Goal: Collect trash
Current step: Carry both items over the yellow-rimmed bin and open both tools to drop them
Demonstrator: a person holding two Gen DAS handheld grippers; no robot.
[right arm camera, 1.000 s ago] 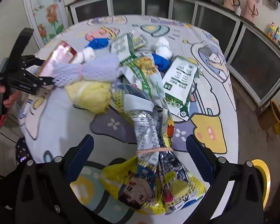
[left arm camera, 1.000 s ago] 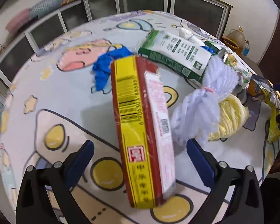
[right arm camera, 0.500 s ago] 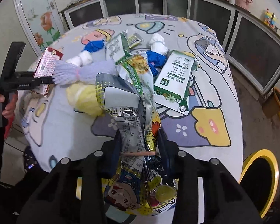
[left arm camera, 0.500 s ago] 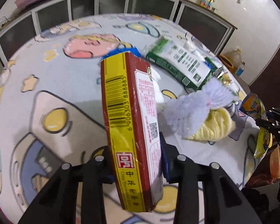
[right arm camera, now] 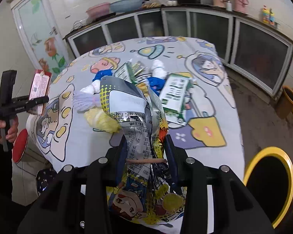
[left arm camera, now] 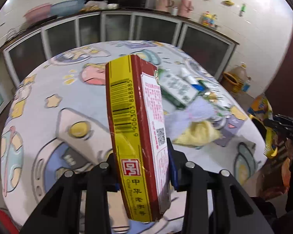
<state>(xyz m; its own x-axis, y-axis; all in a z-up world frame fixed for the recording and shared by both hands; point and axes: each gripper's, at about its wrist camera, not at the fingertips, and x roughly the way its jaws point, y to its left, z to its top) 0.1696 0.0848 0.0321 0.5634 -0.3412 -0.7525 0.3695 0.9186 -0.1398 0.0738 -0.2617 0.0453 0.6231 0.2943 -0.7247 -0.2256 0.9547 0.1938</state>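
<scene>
The left tool (left arm camera: 144, 172) was clamped on a red-and-yellow carton (left arm camera: 134, 132), the right tool (right arm camera: 145, 156) on a crumpled snack bag (right arm camera: 134, 120), both lifted above the bench (right arm camera: 214, 74) (neither binned yet). A green-and-white packet (right arm camera: 173, 93), yellow (right arm camera: 101, 120) and purple foam nets (right arm camera: 84, 100) remained on the bench.

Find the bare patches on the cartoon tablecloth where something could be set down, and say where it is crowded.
Bare cloth lies along the table's far edge, toward the cabinets, and on the near strip left of the yellow mesh. The middle is crowded: purple mesh, green-and-white packet, blue scraps and white wads lie close together.
</scene>
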